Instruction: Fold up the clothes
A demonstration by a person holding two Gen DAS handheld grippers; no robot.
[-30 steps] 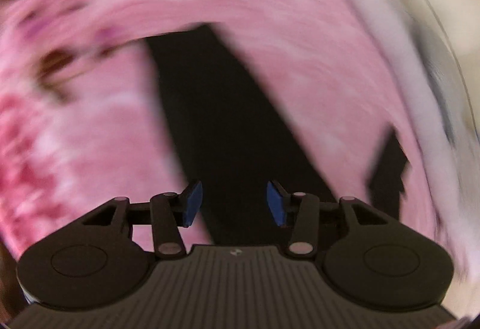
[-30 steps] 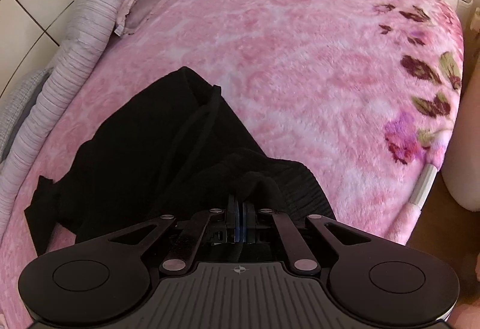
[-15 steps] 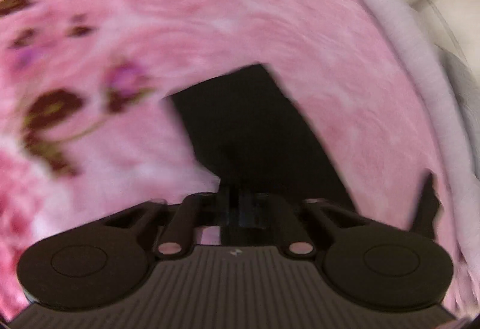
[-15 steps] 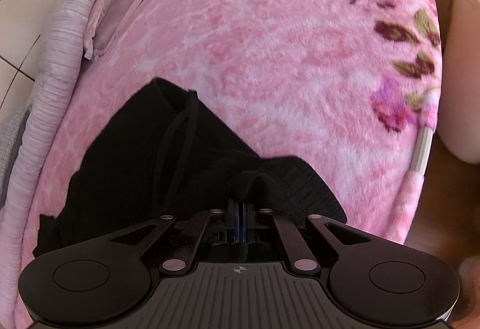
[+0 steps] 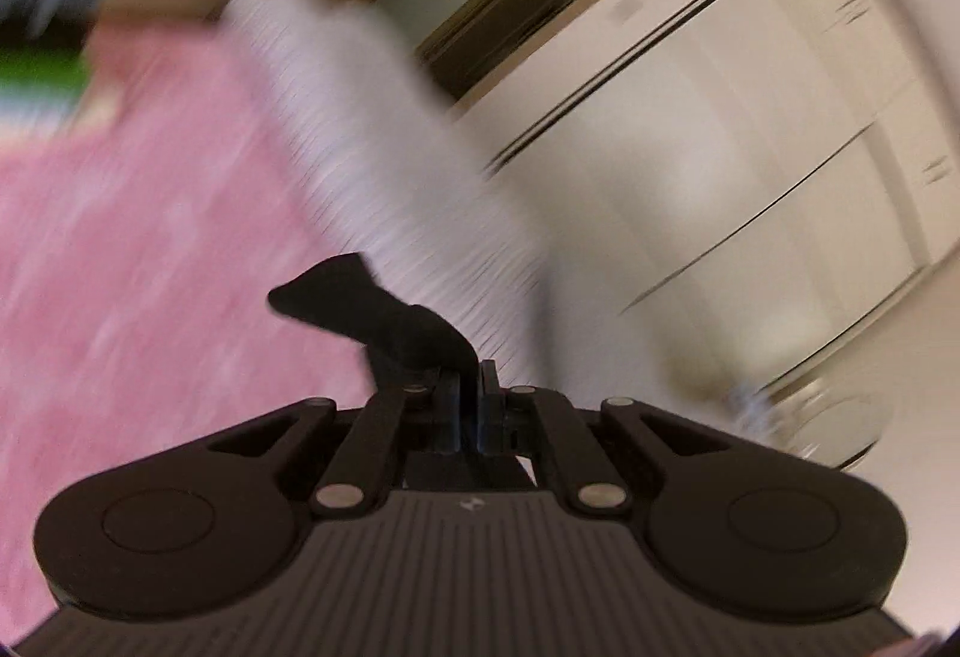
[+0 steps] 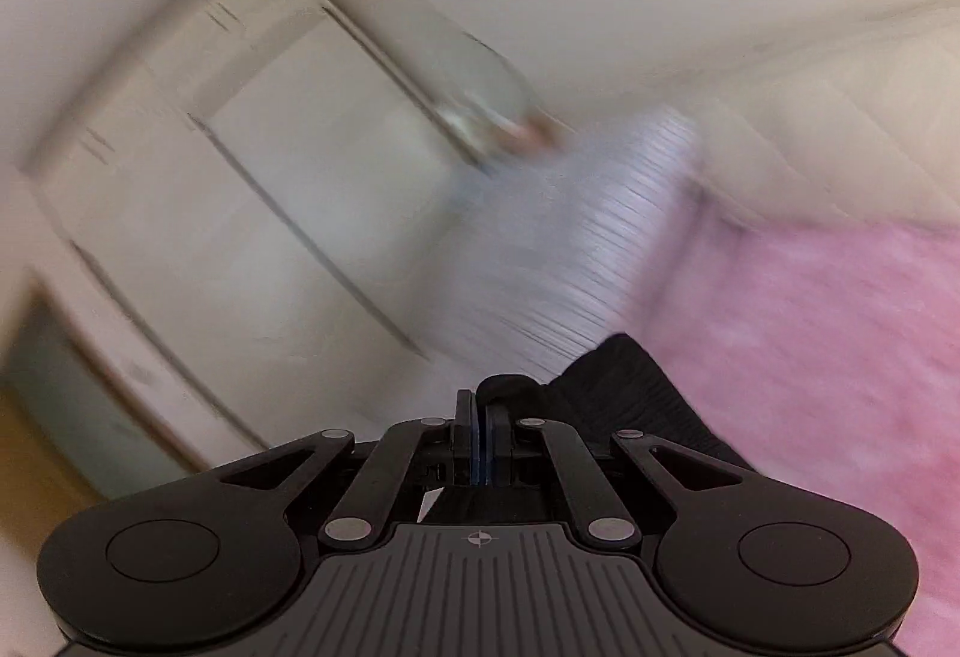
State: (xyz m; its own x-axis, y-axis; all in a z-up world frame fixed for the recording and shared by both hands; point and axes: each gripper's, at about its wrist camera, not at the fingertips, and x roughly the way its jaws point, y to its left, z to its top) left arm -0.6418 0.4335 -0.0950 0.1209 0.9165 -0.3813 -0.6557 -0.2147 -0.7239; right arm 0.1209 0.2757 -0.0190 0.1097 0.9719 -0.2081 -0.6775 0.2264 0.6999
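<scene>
Left hand-held gripper (image 5: pixel 471 387) pinching a limp black garment (image 5: pixel 372 315), right hand-held gripper (image 6: pixel 483 420) clamping its ribbed part, fuzzy pink blanket (image 5: pixel 150 267) blurring, ridged lilac quilt (image 5: pixel 390 165) lying along the bed's edge.

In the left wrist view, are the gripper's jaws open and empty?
No, the left gripper is shut on a piece of the black garment.

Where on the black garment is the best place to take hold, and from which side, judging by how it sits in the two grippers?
Grip its edge. The left gripper and the right gripper are each shut on a bunched edge of the black garment, approached end-on, with the cloth trailing away above the pink blanket. Two separate edge holds probably let it hang flat for folding.
</scene>
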